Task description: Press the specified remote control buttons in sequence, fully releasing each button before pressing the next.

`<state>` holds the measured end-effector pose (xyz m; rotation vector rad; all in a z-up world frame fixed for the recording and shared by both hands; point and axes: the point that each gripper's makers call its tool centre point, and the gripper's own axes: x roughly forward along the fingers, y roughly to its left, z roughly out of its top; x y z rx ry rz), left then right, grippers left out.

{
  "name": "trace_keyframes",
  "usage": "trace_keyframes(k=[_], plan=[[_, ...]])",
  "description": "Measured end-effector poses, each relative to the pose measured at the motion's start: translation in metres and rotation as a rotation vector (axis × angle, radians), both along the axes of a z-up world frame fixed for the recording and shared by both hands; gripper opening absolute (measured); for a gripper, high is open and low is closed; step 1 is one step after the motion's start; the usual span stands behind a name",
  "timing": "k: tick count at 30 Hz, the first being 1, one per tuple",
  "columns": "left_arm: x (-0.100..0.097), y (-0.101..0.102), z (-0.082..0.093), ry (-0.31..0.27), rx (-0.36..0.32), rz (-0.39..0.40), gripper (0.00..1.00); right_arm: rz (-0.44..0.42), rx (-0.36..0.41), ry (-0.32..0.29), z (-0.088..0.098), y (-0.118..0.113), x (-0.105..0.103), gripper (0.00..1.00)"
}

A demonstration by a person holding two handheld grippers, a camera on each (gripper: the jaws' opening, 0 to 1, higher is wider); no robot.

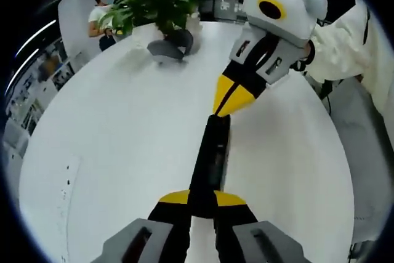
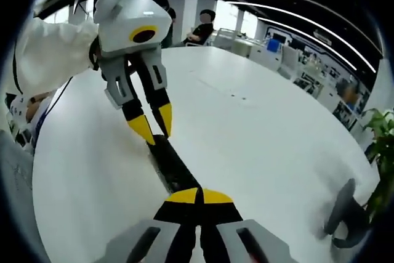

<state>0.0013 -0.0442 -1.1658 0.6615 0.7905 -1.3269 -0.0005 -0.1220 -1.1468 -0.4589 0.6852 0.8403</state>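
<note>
Left gripper (image 1: 201, 200) is clamped on the near end of the black remote (image 1: 211, 152); the remote runs straight out from my jaws over the white table (image 1: 123, 146). Right gripper (image 1: 231, 100) comes in from the upper right of the left gripper view, yellow tips pinched together, touching the remote's far end. From the right gripper view: my right gripper (image 2: 198, 196) has its jaws closed with the tips together, sitting right at the remote (image 2: 172, 165), and the left gripper (image 2: 154, 126) grips the other end. Can't tell which button is under the tips. A potted plant (image 1: 157, 4) and a dark grey stand (image 1: 169, 46) sit at the far table edge.
</note>
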Motion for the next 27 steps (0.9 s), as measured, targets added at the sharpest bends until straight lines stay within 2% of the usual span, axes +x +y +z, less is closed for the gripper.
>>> trace_keyframes(k=[5,7,10,15,17,20,22,23,24,25,26,27], plan=[[-0.002,0.0,-0.007,-0.065,0.04,-0.022,0.21,-0.018,0.007,-0.027,0.017,-0.008,-0.008,0.0],[-0.004,-0.002,-0.01,-0.064,0.047,-0.021,0.22,-0.032,0.02,-0.039,0.026,-0.011,-0.013,0.0],[-0.007,-0.004,-0.012,-0.075,0.059,-0.03,0.24,-0.065,0.067,-0.046,0.041,-0.013,-0.02,0.0],[0.0,-0.006,-0.015,-0.112,0.074,-0.013,0.23,-0.124,0.146,-0.075,0.067,-0.019,-0.035,0.0],[0.001,-0.006,-0.017,-0.09,0.074,-0.003,0.23,-0.149,0.191,-0.079,0.078,-0.021,-0.043,0.0],[0.003,-0.005,-0.017,-0.088,0.078,0.008,0.23,-0.181,0.228,-0.079,0.087,-0.031,-0.056,0.0],[0.004,-0.004,-0.018,-0.089,0.085,0.001,0.23,-0.222,0.28,-0.064,0.095,-0.037,-0.067,0.0],[0.004,-0.004,-0.019,-0.086,0.092,-0.004,0.24,-0.238,0.313,-0.067,0.102,-0.04,-0.074,0.01],[0.001,-0.003,-0.022,-0.079,0.118,-0.017,0.25,-0.246,0.314,-0.069,0.105,-0.043,-0.079,0.02],[0.002,0.003,-0.026,-0.099,0.168,-0.028,0.25,-0.252,0.311,-0.072,0.109,-0.048,-0.088,0.02],[0.003,0.003,-0.029,-0.129,0.172,-0.038,0.24,-0.266,0.312,-0.078,0.111,-0.051,-0.092,0.03],[0.001,-0.005,-0.024,-0.106,0.106,-0.048,0.24,-0.282,0.319,-0.091,0.116,-0.055,-0.1,0.03]])
